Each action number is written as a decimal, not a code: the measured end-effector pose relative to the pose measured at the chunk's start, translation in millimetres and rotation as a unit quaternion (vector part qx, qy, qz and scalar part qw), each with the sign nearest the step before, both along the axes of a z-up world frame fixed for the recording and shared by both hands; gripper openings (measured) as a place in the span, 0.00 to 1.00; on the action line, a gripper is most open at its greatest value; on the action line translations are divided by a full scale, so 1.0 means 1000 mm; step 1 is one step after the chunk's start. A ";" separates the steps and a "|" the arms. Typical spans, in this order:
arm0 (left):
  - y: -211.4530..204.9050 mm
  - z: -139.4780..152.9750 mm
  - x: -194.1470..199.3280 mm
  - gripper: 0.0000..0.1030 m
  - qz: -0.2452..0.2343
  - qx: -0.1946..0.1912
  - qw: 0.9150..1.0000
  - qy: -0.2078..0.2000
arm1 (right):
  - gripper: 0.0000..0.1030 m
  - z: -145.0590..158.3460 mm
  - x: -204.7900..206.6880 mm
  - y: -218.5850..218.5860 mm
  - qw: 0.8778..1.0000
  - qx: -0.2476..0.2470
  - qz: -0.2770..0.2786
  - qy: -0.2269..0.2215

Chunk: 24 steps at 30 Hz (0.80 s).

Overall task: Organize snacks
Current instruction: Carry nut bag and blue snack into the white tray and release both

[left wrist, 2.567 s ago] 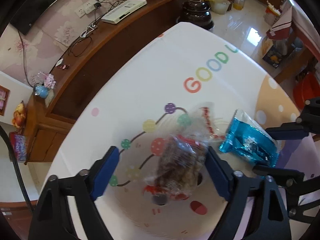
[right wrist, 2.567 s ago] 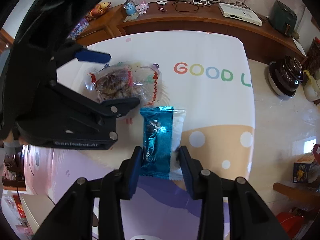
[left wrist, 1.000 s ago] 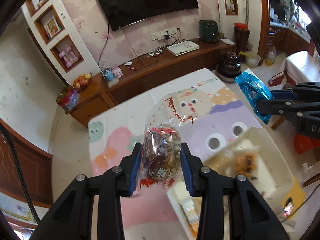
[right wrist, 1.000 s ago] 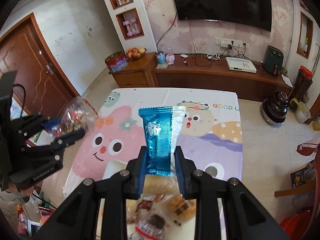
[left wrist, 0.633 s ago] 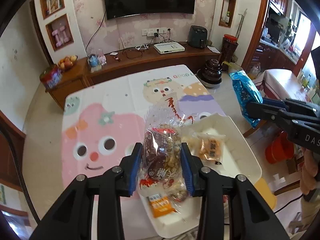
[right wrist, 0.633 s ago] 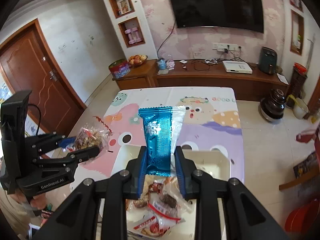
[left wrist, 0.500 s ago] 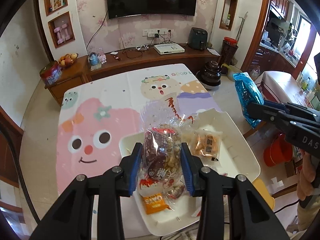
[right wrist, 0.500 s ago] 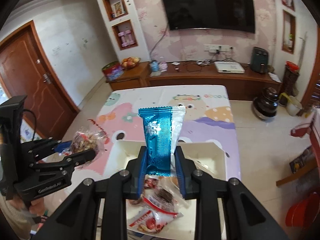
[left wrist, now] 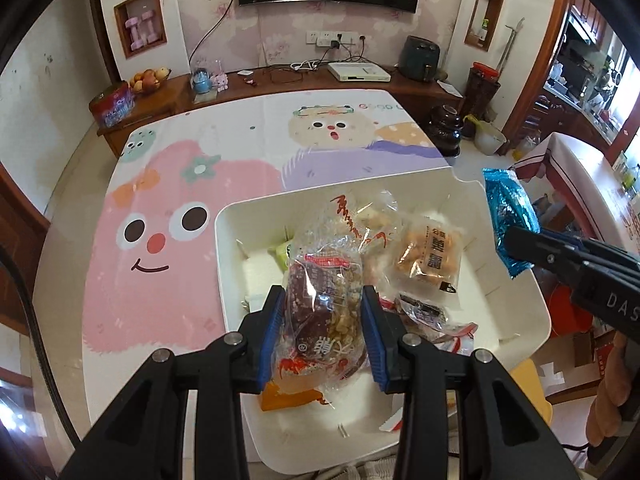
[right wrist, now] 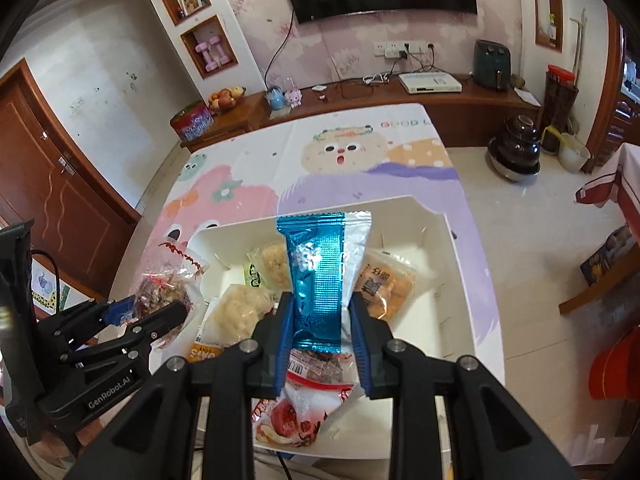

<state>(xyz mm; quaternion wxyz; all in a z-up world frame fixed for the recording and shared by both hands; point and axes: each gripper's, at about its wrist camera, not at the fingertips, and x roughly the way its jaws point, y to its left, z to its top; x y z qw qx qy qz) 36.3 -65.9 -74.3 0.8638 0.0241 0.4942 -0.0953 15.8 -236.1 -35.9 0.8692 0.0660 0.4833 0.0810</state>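
The rectangular plastic bin point(left wrist: 516, 292) is cream-white, and the cloth on the table point(left wrist: 224, 148) is white printed with a pink smiling cartoon face, a lilac patch, a beige spotted patch and rainbow-coloured letters. The clear crinkly bag of brown nutty sweets point(left wrist: 324, 300) carries red lettering and a red label, while the shiny foil packet point(right wrist: 318, 280) is bright blue with a silver side (its print is too small to read). Both black grippers, left point(left wrist: 325, 334) and right point(right wrist: 320, 338), wear ribbed blue pads point(left wrist: 272, 332); in the bin, one clear pouch point(left wrist: 430, 258) shows golden-orange pieces under black characters.
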 end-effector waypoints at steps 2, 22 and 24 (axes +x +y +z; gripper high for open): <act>0.001 -0.001 0.004 0.35 0.004 0.001 1.000 -0.002 | 0.26 -0.004 0.003 0.004 1.000 0.001 0.003 0.004; 0.010 -0.011 0.023 0.86 0.033 -0.007 0.999 -0.003 | 0.30 -0.029 0.025 0.041 0.999 -0.010 0.028 0.032; 0.013 -0.010 0.023 0.91 0.035 -0.018 0.999 -0.006 | 0.34 -0.031 0.026 0.038 0.999 -0.004 0.024 0.037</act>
